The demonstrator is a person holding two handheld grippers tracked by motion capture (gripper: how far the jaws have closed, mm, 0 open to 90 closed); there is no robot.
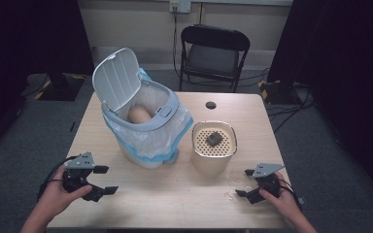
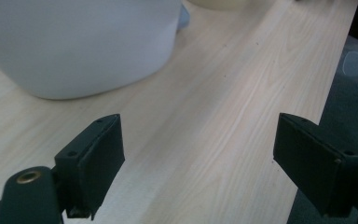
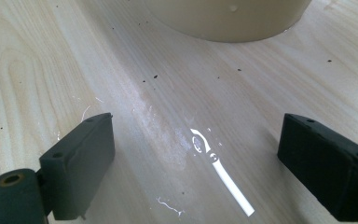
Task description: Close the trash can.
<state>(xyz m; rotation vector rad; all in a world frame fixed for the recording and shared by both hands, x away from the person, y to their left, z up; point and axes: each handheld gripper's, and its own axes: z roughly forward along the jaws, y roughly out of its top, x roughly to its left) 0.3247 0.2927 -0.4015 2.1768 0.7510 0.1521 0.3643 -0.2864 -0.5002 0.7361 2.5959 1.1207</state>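
High view: both jaws wide and empty on left gripper (image 1: 105, 180) and right gripper (image 1: 245, 183); pale woodgrain table (image 1: 175, 194), glossy white lidded bin (image 1: 141, 111), cream perforated round strainer (image 1: 214, 141)

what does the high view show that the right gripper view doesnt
High view alone: the white bin with its lid up and a tan rounded thing inside, the dark lump on the cream container's perforated top, the left claw, a black chair.
Right gripper view alone: wet streaks and dark specks on the wood between its open jaws.
Both: the table, the cream container, the right claw.
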